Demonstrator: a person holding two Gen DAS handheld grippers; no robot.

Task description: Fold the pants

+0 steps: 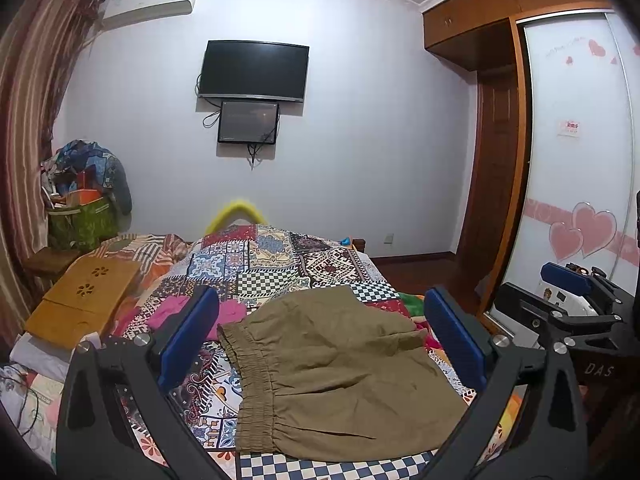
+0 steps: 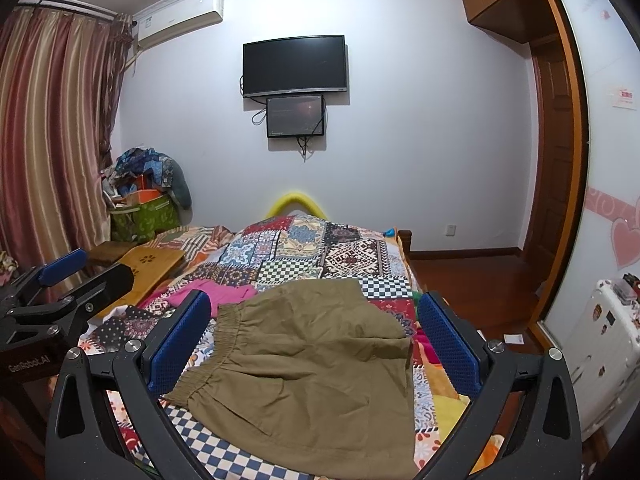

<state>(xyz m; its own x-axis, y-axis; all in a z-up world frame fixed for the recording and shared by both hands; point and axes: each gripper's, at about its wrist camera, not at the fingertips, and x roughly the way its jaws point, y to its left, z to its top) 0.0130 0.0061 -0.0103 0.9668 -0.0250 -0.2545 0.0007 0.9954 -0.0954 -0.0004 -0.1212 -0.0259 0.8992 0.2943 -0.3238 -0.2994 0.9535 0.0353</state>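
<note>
Pants are laid flat on quilt, waistband at 9 o'clock; left gripper and right gripper are held spread, empty.

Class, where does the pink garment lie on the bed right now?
The pink garment lies on the patchwork bedspread, just left of the olive pants near their elastic waistband, behind the right gripper's left finger.

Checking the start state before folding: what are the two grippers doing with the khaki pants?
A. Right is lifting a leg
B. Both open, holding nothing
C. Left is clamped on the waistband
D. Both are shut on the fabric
B: the left gripper and right gripper both stand open above the pants, which lie flat on the bed.
</note>
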